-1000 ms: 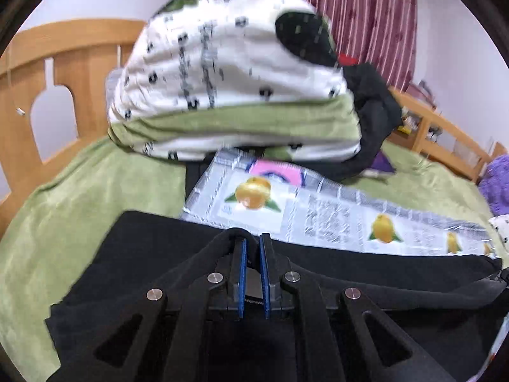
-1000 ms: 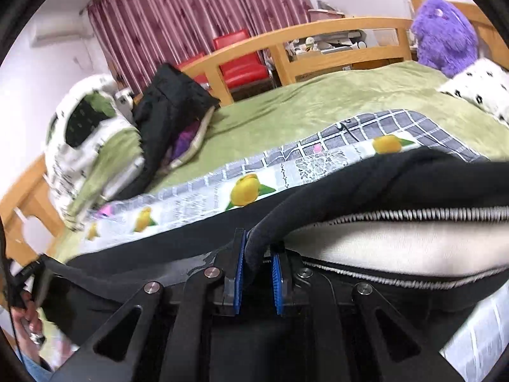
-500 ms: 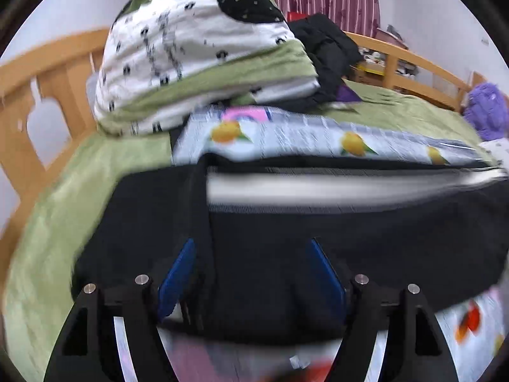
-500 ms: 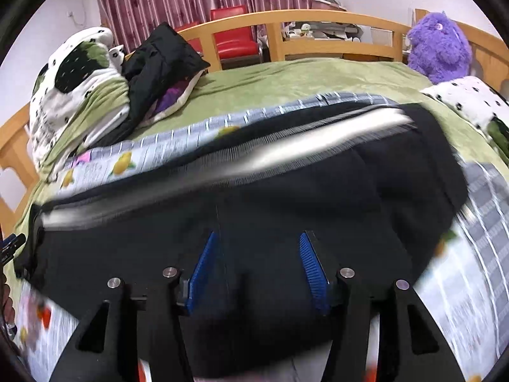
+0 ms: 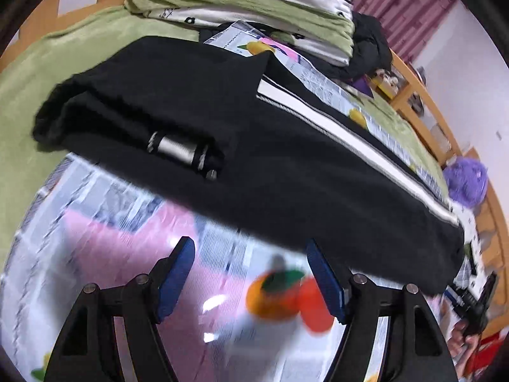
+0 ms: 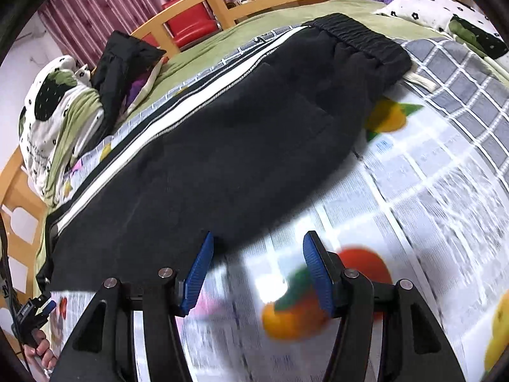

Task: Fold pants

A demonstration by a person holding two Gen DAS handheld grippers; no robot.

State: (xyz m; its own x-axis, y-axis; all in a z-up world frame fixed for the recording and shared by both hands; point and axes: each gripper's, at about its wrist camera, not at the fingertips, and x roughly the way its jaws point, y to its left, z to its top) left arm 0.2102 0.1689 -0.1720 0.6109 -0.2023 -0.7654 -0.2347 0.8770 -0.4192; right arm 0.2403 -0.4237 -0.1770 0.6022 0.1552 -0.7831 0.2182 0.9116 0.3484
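The black pants [image 6: 222,146] lie folded lengthwise on the fruit-print mat [image 6: 413,191] on the bed, white side stripe showing, while the left gripper [image 5: 251,273] and right gripper [image 6: 257,270], jaws just opened wide and empty, hover just beside the near edge.

Two close wrist views angled down, sharing the black pants [image 5: 286,159] [image 6: 222,146].

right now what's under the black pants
The black pants lie on a fruit-print mat, which shows along their near edge and past the waistband. The mat rests on a green bedspread. Whatever lies directly beneath the pants is covered.
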